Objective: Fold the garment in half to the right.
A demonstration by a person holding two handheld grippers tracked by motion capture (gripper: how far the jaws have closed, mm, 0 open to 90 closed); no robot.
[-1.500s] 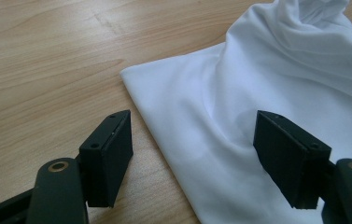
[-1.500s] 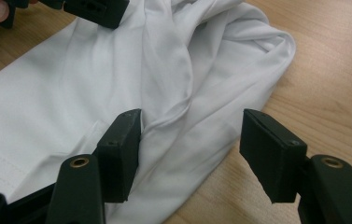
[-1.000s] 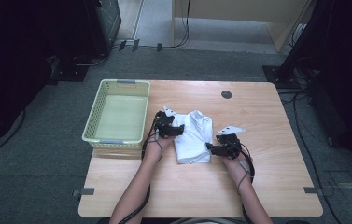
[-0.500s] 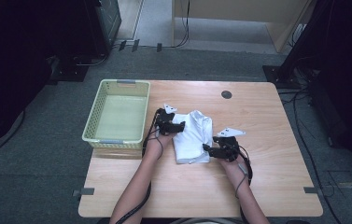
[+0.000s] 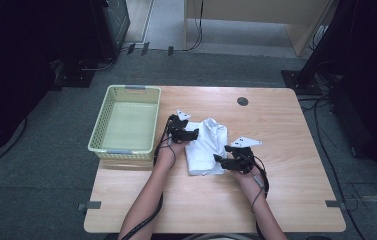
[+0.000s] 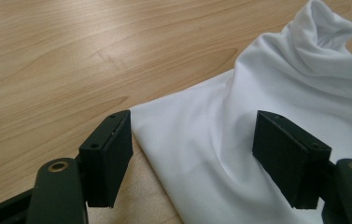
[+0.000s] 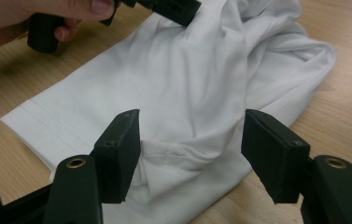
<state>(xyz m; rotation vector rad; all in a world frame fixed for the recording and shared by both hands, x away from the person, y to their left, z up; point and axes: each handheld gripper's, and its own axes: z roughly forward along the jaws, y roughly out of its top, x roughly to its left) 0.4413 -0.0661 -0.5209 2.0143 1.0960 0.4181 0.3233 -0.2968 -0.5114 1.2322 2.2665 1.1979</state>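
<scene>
White garment [image 5: 205,146], folded, lying flat mid-table, a little left of centre on the wooden table [image 5: 286,130], just right of the pale green basket [image 5: 126,121] standing at the table's left edge. Collar end bunched and rumpled toward the far side; hemmed edge toward the near side. Left gripper [image 5: 190,134] at the garment's far-left edge, jaws apart, in the left gripper view [image 6: 192,154] straddling the cloth's folded edge: one pad over bare wood just beside the fabric, the other over the cloth, neither pressing, nothing clasped. Right gripper [image 5: 221,159] at the garment's near-right edge, jaws released and just now spreading wider; in the right gripper view [image 7: 190,154] a raised fold of cloth lying between the pads, not pinched, pads clear of it on both sides. In that same view, left hand [image 7: 47,14] across the garment, holding its own gripper against the rumpled part. Small dark round fitting [image 5: 242,101] in the tabletop, far side, well apart from the garment. Basket interior bare. Forearms entering from the near edge, cables trailing back along them.
</scene>
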